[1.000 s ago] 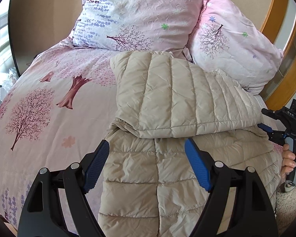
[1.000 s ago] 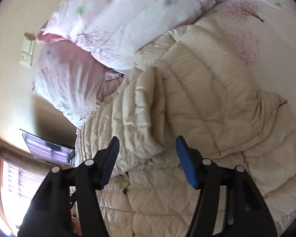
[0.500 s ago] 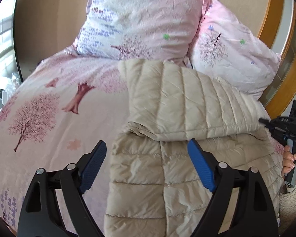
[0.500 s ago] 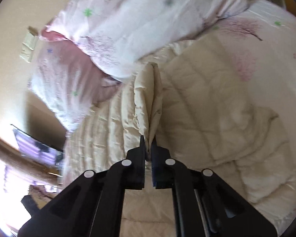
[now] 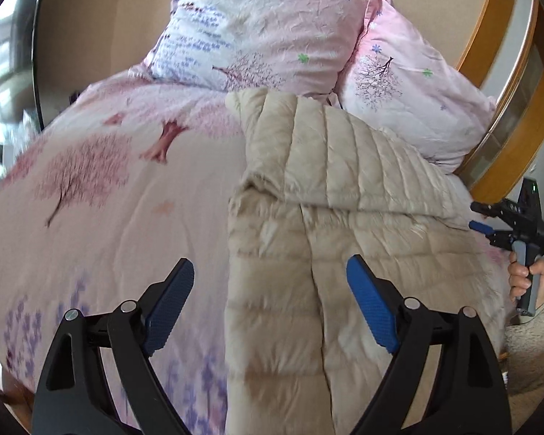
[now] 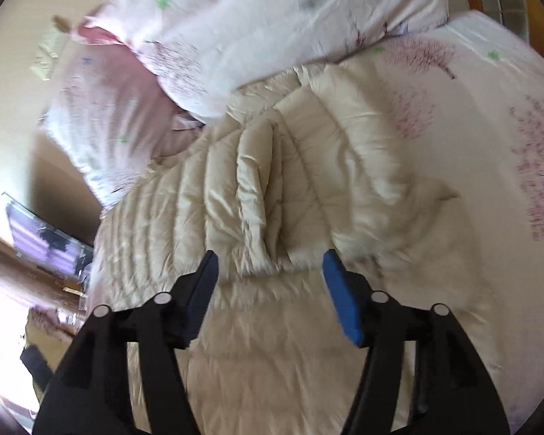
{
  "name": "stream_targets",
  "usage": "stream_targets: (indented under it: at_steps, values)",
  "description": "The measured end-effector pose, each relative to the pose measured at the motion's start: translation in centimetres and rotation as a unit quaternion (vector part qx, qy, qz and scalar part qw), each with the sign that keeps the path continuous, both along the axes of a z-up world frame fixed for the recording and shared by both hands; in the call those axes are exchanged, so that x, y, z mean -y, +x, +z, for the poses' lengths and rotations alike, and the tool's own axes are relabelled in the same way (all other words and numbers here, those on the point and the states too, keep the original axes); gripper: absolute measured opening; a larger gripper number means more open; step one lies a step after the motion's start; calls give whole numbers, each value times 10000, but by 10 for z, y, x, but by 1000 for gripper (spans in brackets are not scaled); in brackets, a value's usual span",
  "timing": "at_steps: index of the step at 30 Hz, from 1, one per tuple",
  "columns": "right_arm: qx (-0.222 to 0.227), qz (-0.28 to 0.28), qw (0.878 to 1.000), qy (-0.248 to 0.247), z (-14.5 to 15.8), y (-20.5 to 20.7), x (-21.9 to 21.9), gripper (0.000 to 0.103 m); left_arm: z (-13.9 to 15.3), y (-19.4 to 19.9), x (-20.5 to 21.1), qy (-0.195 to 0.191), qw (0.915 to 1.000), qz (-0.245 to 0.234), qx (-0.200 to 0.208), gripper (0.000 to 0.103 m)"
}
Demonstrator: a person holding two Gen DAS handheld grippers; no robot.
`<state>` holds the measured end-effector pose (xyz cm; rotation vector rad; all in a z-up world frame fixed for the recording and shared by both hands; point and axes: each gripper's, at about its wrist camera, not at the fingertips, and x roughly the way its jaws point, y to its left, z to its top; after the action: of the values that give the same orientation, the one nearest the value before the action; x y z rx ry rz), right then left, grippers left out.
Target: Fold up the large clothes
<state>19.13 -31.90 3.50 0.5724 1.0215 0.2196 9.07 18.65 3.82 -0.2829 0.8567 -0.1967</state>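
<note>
Pink tree-print bedding [image 5: 119, 217] carries the beige quilted jacket [image 5: 308, 253], its long axis running 6 to 12 o'clock toward two pillows [image 5: 272, 25], top part folded back crosswise. Left gripper [image 5: 270, 304] hovers above it, jaws spread, empty. Only the left view shows the right gripper [image 5: 489, 221] at 3 o'clock; its own view [image 6: 268, 282] shows jaws apart over the fold's edge.

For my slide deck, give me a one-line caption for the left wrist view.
Open left claw above a half-folded beige puffer jacket on a pink tree-print bed, with the right claw at its far edge.
</note>
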Motion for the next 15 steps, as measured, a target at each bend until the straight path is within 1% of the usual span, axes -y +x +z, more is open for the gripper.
stream_targets:
  at_steps: [2,4,5,8,10,13,15]
  values:
    - [27,107,9999,29,6,-17,15,72,0,-14,-6,-138,9999,6,46,87]
    - [17,147,9999,-61,9,-38,32,74,0,-25,-9,-87,10000,-1,3,87]
    - [-15,146,9998,-152,9,-50,43,75,-1,-30,-10,-132,9999,-66,-44,87]
    - [-139,43,9993,-332,3,-84,73,75,-10,-45,-16,-475,9983,-237,-259,87]
    - [-300,-53,9993,-232,-6,-108,95,75,-17,-52,-19,-587,9971,-276,-403,83]
    - [-501,-128,9986,-70,-20,-129,111,75,-24,-63,-21,-700,9958,-300,-507,83]
    - [-615,-120,9980,60,-30,-137,115,75,-27,-70,-21,-829,9945,-363,-528,81]
